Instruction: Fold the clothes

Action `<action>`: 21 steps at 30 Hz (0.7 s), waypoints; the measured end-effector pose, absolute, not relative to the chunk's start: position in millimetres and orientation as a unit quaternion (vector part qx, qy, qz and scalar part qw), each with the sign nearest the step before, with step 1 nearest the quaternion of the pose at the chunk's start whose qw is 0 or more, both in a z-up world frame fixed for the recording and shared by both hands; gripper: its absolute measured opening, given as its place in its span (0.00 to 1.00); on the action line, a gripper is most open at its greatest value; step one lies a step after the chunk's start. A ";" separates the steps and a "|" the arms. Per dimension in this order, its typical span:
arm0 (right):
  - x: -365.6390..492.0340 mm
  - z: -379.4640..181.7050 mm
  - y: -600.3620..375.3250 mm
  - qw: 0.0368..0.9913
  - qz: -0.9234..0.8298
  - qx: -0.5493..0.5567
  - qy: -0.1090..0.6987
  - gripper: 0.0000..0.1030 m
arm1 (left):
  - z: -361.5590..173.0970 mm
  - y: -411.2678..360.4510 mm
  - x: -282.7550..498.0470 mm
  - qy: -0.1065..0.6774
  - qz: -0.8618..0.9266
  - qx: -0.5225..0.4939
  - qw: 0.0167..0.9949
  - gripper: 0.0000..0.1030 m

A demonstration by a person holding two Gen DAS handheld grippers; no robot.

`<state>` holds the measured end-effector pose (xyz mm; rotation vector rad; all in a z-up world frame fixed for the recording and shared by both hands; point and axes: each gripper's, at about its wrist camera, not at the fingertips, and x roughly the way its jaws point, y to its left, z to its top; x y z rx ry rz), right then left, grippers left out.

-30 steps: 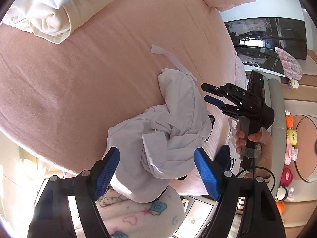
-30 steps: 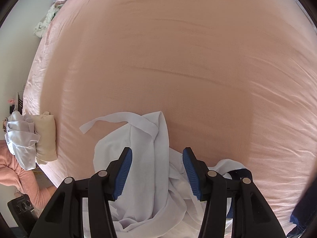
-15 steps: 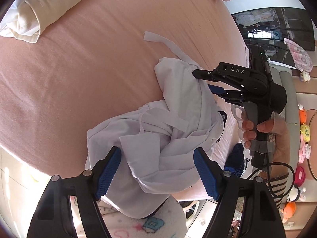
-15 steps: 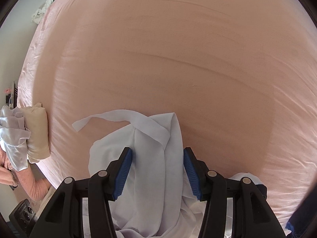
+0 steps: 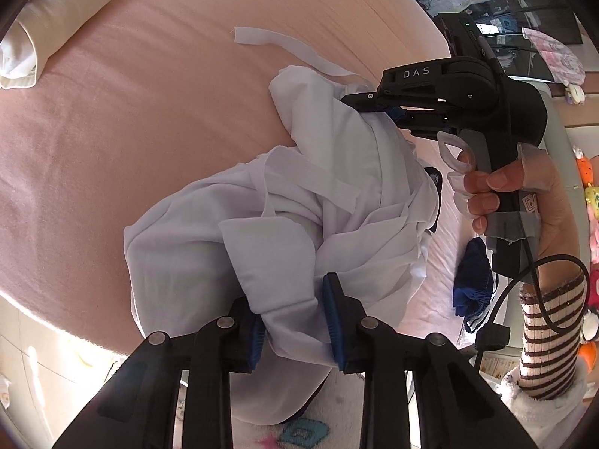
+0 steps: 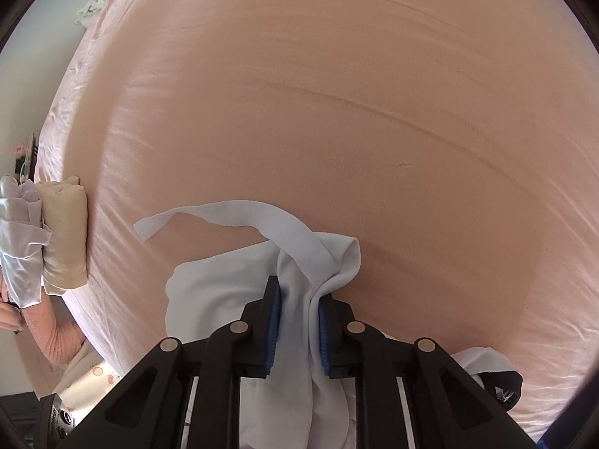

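A crumpled white garment (image 5: 299, 205) with a long loose strap (image 5: 277, 41) lies near the edge of the pink bed (image 5: 112, 131). My left gripper (image 5: 294, 321) is closing its jaws, and its blue pads pinch a bunched fold at the garment's near end. In the left wrist view my right gripper (image 5: 370, 106), held by a hand (image 5: 524, 194), bites into the garment's far end. In its own view the right gripper (image 6: 298, 321) is closing its jaws, with a ridge of the white garment (image 6: 209, 292) squeezed between the pads just below the strap (image 6: 224, 213).
A folded beige cloth (image 5: 56, 26) with a white satin piece (image 6: 18, 243) rests at the bed's left side. A dark blue garment (image 5: 473, 284) lies by the bed edge on the right. Plush toys (image 5: 591, 194) line a shelf at the far right. Smooth pink sheet (image 6: 337, 112) stretches beyond the garment.
Both grippers stood open over the garment and have now closed on it. The left one moved nearer to the near fold, and the right one dropped onto the far end.
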<state>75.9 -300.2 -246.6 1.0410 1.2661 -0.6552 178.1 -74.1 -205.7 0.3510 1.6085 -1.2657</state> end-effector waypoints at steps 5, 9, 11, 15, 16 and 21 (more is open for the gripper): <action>72.2 -229.8 -291.4 0.656 -0.302 0.425 0.546 0.09 | -193.5 -73.7 177.0 0.616 -0.550 0.176 0.536 0.11; 72.9 -212.0 -285.8 0.663 -0.319 0.390 0.553 0.08 | -185.2 -71.9 173.0 0.584 -0.565 0.199 0.548 0.09; 72.6 -199.7 -282.9 0.667 -0.336 0.359 0.560 0.08 | -179.8 -73.2 174.4 0.569 -0.568 0.208 0.557 0.09; 72.4 -169.3 -279.2 0.672 -0.365 0.299 0.570 0.08 | -169.7 -72.0 182.6 0.554 -0.572 0.204 0.569 0.09; 70.5 -162.0 -277.5 0.674 -0.372 0.284 0.572 0.07 | -167.5 -71.4 185.6 0.551 -0.571 0.204 0.574 0.09; 58.4 -135.9 -269.1 0.669 -0.409 0.233 0.574 0.07 | -152.5 -57.2 205.2 0.539 -0.565 0.202 0.592 0.09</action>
